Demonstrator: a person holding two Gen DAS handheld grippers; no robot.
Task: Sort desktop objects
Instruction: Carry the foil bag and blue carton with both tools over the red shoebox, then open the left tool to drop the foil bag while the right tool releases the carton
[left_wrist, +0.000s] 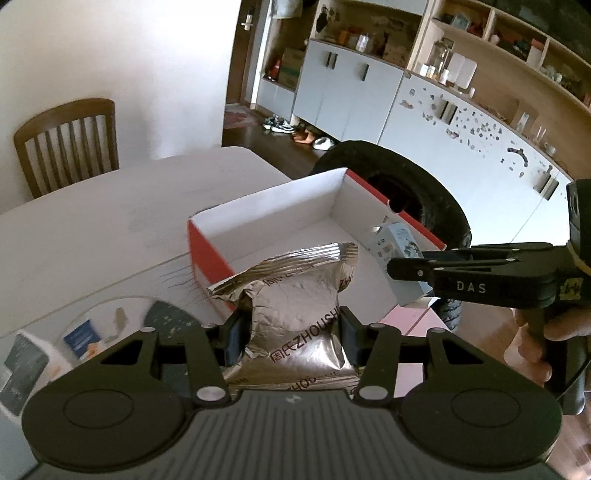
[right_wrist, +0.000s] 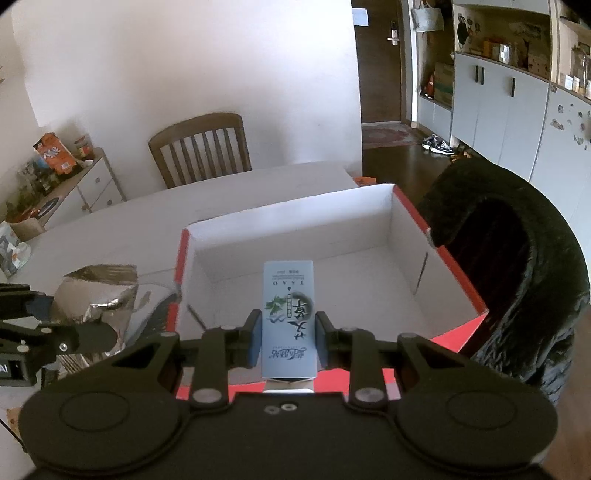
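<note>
Table (right_wrist: 110, 229): pale, smooth, matte top with a rounded far corner; it carries the box, and bare surface lies open beyond and to the left of the box.

Tyre (right_wrist: 517, 280): black, ribbed rubber, standing on edge just beside the box's right wall.

Box (right_wrist: 458, 280): open-topped cardboard tray, rectangular, red outside and plain white inside; straight upright walls with thin rims. The interior floor is bare (ample clearance within all four walls).

Foil pouch (left_wrist: 299, 314): crinkled silver film, pillow-shaped with crimped ends, dark lettering across the face. It sits at the box's near left corner, above the rim, clamped by the left gripper (left_wrist: 291, 332), whose black pads pinch its waist from both sides.

Carton (right_wrist: 289, 317): slim rectangular paperboard pack, pale blue, smooth, printed with ink-wash leaves and calligraphy. It is poised over the box's near edge, its far end reaching over the interior, grasped by the right gripper (right_wrist: 288, 339), fingers pressed against its long sides.

Hand (left_wrist: 535, 339): wrapped around the right gripper's handle, to the right of the box.
</note>
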